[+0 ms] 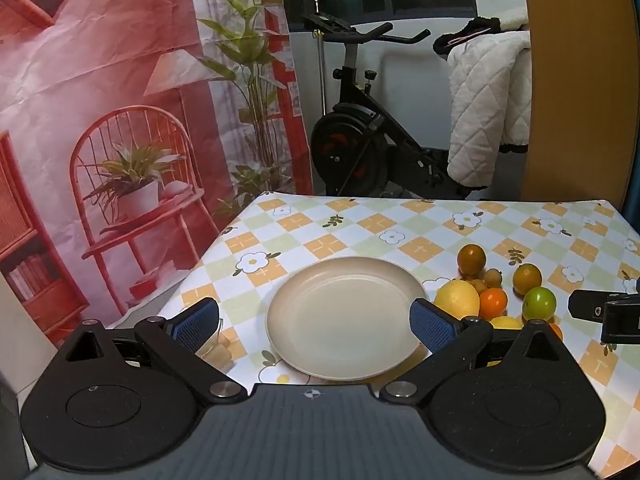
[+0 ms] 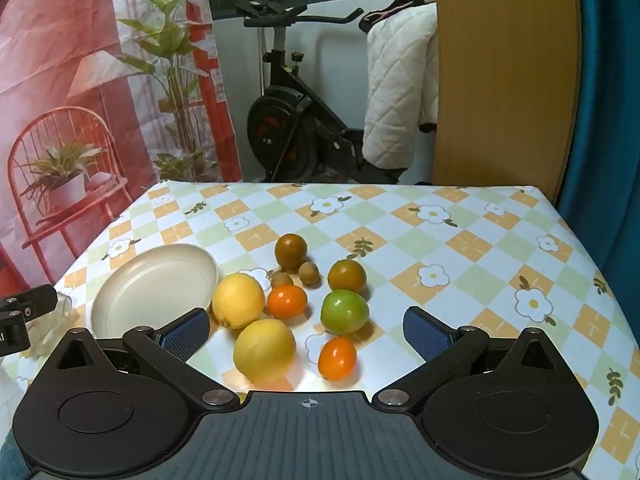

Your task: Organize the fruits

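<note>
Gaping wide and holding nothing, the right gripper point(image 2: 306, 330) hovered low over the loose cluster of fruit, its blue pads flanking the nearer yellow lemon point(image 2: 264, 350) and small orange citrus point(image 2: 337, 358), probably lining up a first pick. The left gripper point(image 1: 314, 324) was equally spread and empty, poised over the round cream plate point(image 1: 346, 317), perhaps to steady it. All the fruit, including the green one point(image 2: 344, 311), lay on the checked floral tablecloth point(image 2: 460, 248) beside the plate, none yet on it.
</note>
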{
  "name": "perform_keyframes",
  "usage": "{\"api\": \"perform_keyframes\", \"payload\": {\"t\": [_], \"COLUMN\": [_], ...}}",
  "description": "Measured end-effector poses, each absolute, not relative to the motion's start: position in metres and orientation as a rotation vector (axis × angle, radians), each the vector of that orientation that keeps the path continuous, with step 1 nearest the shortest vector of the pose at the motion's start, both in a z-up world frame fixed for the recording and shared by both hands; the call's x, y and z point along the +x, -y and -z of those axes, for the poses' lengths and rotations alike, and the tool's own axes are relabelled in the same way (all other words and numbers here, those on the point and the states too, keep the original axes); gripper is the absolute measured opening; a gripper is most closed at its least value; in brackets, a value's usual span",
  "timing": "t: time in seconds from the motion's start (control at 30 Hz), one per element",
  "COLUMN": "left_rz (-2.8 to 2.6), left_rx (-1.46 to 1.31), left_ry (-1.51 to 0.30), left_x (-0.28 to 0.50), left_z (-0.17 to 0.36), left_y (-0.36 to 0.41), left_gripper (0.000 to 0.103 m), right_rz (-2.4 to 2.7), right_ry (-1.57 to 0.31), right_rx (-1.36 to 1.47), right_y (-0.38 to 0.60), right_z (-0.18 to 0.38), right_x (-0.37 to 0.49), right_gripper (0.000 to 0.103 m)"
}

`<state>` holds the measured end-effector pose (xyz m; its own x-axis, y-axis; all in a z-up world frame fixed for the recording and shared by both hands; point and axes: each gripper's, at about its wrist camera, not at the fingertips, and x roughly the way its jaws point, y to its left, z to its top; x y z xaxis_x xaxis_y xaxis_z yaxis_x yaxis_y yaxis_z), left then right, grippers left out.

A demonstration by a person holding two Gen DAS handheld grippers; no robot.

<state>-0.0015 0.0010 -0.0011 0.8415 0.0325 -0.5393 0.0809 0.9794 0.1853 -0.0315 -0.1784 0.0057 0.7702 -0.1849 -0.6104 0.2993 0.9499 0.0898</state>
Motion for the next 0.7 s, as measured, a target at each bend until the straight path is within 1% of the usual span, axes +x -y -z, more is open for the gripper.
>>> {"api": "perform_keyframes", "payload": {"t": [0.7], "left_rz": [0.025], "left_rx": [0.205], "left_ry": [-0.58], "left_x": [-0.0005], "left_z": [0.0021], "left_y": [-0.0021], "left_gripper": [0.102], "right_rz": [0.264], "right_ry": [-0.649], "right_rx": [0.183], "right_y": [0.1784], "right_z": [-0.0038], "right_x": [-0.0303], "right_gripper": [0.103]}}
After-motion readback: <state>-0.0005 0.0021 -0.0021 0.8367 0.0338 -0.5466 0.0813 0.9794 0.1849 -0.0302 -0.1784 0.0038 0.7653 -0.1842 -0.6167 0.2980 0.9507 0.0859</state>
